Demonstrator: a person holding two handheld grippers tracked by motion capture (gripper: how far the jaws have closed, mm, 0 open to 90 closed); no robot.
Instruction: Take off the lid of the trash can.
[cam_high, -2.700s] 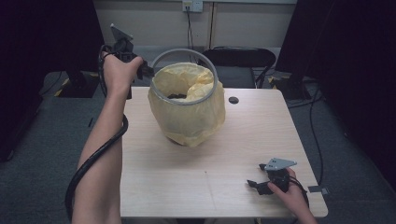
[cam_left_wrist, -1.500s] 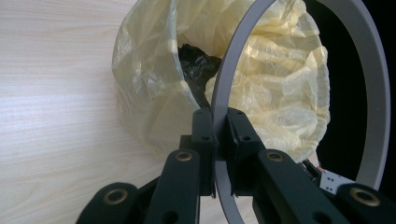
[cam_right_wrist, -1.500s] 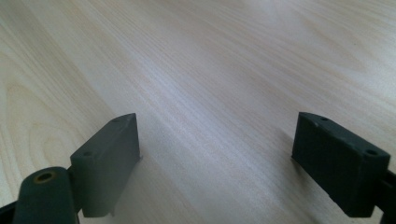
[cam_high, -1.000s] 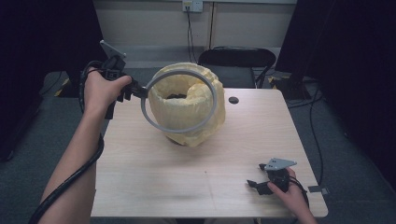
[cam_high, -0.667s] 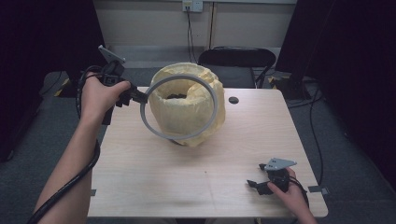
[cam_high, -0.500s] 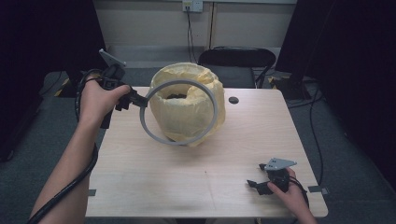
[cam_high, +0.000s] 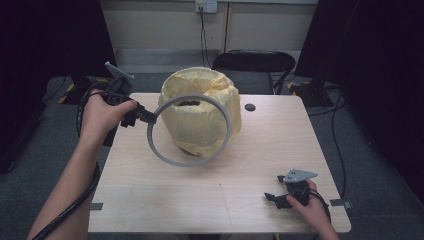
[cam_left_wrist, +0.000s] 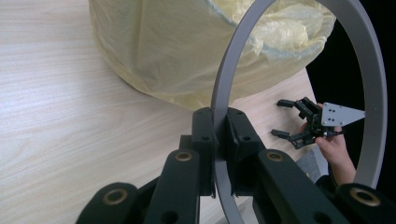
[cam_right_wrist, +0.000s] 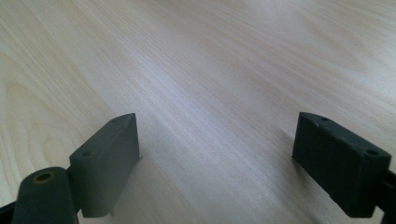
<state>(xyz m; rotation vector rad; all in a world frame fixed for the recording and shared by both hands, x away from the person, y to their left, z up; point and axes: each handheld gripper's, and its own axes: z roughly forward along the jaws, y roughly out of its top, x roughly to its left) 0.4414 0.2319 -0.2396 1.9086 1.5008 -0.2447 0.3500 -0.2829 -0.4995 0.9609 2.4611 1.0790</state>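
A round bin lined with a yellow plastic bag (cam_high: 202, 112) stands at the back middle of the wooden table (cam_high: 150, 195). My left gripper (cam_high: 145, 117) is shut on a grey ring (cam_high: 190, 162), holding it tilted in front of the bin and off its rim. In the left gripper view the pads pinch the ring (cam_left_wrist: 224, 93) edge-on, with the yellow bag (cam_left_wrist: 177, 46) behind it. My right gripper (cam_high: 272, 200) rests open near the table's front right corner; its jaws stand wide apart over bare wood (cam_right_wrist: 210, 93) in the right gripper view.
A small black grommet hole (cam_high: 250, 107) sits right of the bin. A black chair (cam_high: 252, 62) stands behind the table, and cables run on the floor at the right. The right hand and its gripper (cam_left_wrist: 303, 123) appear through the ring in the left gripper view.
The ring has come off the bin's rim: my left gripper pulled it forward and down, tilting it upright in front of the bag. The bag's top has folded in. The right gripper stayed still.
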